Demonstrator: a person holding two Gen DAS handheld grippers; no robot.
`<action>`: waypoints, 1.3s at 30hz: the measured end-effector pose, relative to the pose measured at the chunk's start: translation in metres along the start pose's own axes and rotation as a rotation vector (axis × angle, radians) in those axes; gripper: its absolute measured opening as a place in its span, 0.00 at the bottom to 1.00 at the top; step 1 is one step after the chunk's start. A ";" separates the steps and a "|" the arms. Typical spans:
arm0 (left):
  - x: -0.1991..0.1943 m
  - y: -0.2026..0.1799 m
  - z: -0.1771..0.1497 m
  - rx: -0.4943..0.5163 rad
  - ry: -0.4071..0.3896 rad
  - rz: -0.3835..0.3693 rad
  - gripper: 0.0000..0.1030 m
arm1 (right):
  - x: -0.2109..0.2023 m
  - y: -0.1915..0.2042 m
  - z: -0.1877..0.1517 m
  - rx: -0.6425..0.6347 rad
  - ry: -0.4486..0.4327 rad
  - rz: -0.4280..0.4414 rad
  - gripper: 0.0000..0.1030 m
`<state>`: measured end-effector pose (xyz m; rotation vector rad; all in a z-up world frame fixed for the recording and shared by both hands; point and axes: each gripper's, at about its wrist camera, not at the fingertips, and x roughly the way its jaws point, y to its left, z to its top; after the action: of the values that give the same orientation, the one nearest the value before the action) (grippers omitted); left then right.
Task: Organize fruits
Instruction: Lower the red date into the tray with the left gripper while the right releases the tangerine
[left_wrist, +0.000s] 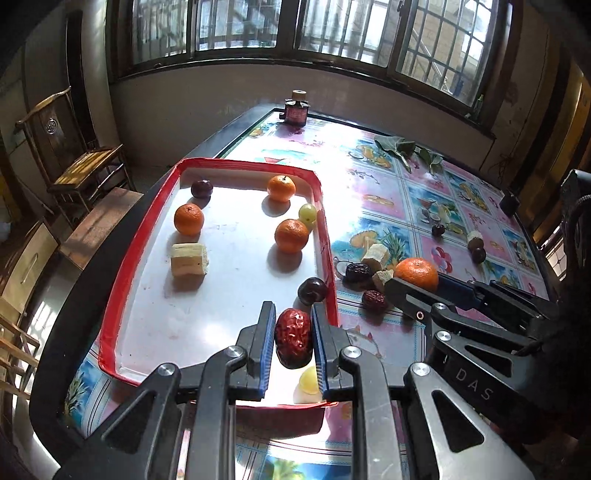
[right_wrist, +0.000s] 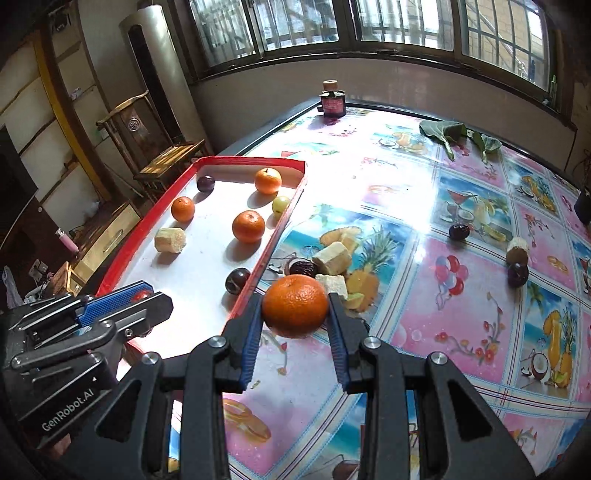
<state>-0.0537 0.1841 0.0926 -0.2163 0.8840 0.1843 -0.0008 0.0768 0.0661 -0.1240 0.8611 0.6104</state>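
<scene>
Pale fruit (left_wrist: 308, 380) half behind jaws

The left tool (left_wrist: 293, 341) squeezes a wrinkly red date (left_wrist: 293, 338) between its blue pads, over the near right corner of the red tray (left_wrist: 140, 236). The tray sits by the left edge of the tabletop (left_wrist: 373, 184). In the tray lie three oranges, a green grape (left_wrist: 307, 213), two dark plums and a pale chunk (left_wrist: 188, 259). Just past the tray's right edge, the right tool (left_wrist: 424, 282) holds another orange (left_wrist: 416, 273). Two more dates and pale chunks lie there.
</scene>
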 end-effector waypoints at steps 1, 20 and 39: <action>0.001 0.007 0.002 -0.010 -0.002 0.014 0.18 | 0.003 0.007 0.004 -0.010 -0.002 0.010 0.35; 0.056 0.083 0.015 -0.131 0.089 0.150 0.18 | 0.092 0.078 0.030 -0.165 0.084 0.052 0.35; 0.063 0.089 0.013 -0.141 0.113 0.261 0.64 | 0.106 0.070 0.036 -0.179 0.136 0.000 0.36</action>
<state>-0.0272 0.2779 0.0418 -0.2442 1.0120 0.4820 0.0371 0.1951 0.0211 -0.3309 0.9370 0.6849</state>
